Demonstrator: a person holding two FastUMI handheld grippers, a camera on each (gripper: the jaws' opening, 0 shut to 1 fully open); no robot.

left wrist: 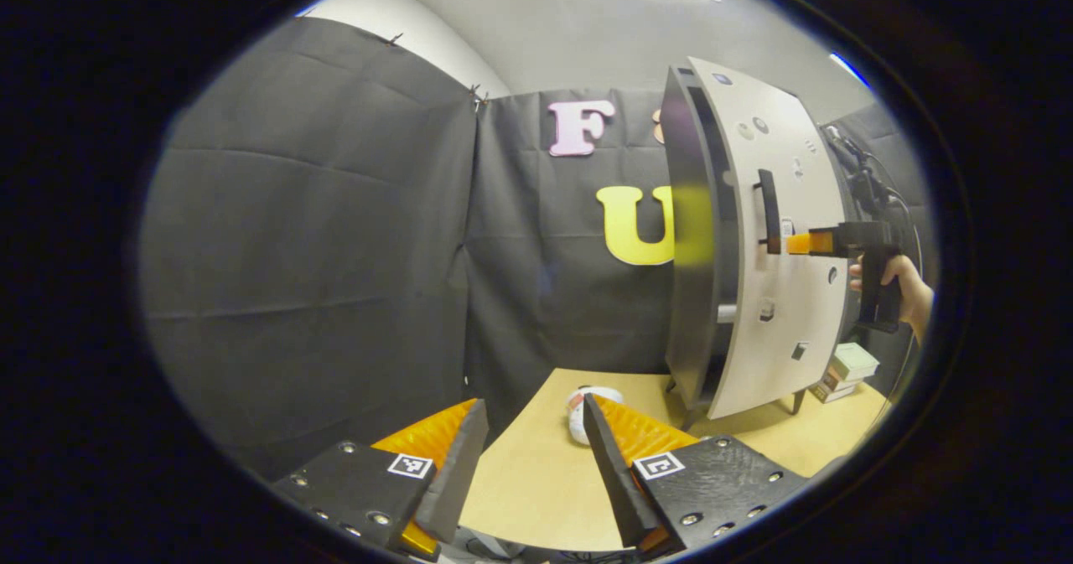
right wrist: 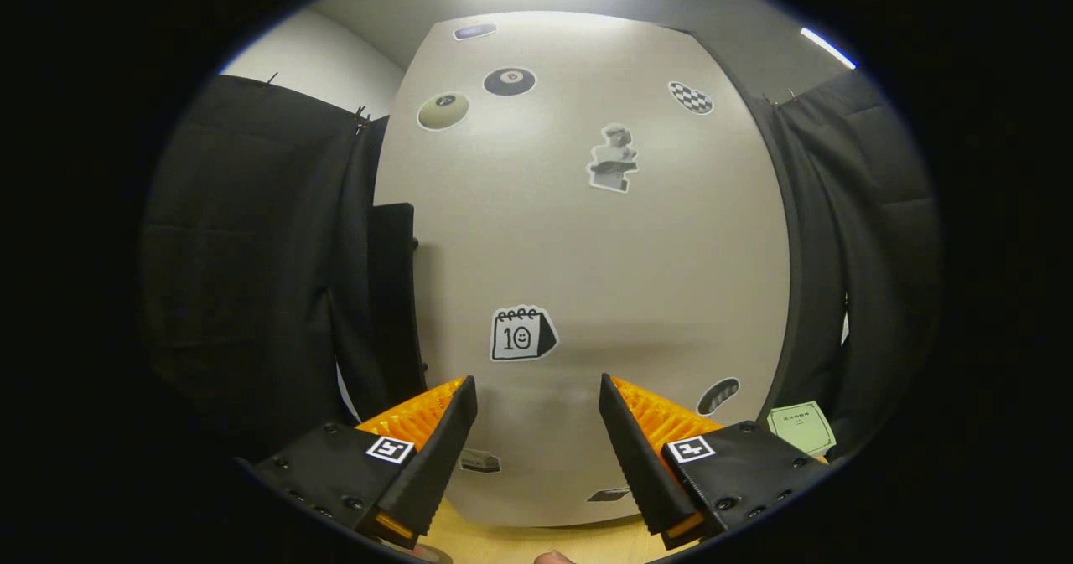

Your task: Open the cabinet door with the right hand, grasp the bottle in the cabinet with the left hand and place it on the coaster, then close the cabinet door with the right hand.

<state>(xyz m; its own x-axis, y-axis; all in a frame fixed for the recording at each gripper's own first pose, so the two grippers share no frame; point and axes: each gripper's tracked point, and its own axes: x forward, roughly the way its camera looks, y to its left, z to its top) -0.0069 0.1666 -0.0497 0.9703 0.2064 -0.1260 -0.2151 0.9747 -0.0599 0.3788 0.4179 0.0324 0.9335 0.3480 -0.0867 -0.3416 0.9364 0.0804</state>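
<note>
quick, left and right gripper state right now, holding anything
Left gripper: open, holding nothing, above the table.
Right gripper: open, holding nothing, facing the cabinet door.

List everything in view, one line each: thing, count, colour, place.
cabinet: one, dark body, on the table's far right.
cabinet door: one, pale, stickered, slightly ajar.
door handle: one, black, on the door.
table: one, light wood, below.
round object: one, white, on the table; too blurred to identify.
boxes: small stack, pale, behind the cabinet.
left gripper: open, over the table.
right gripper: open, facing the door.
hand: one, holding the right gripper.
</note>
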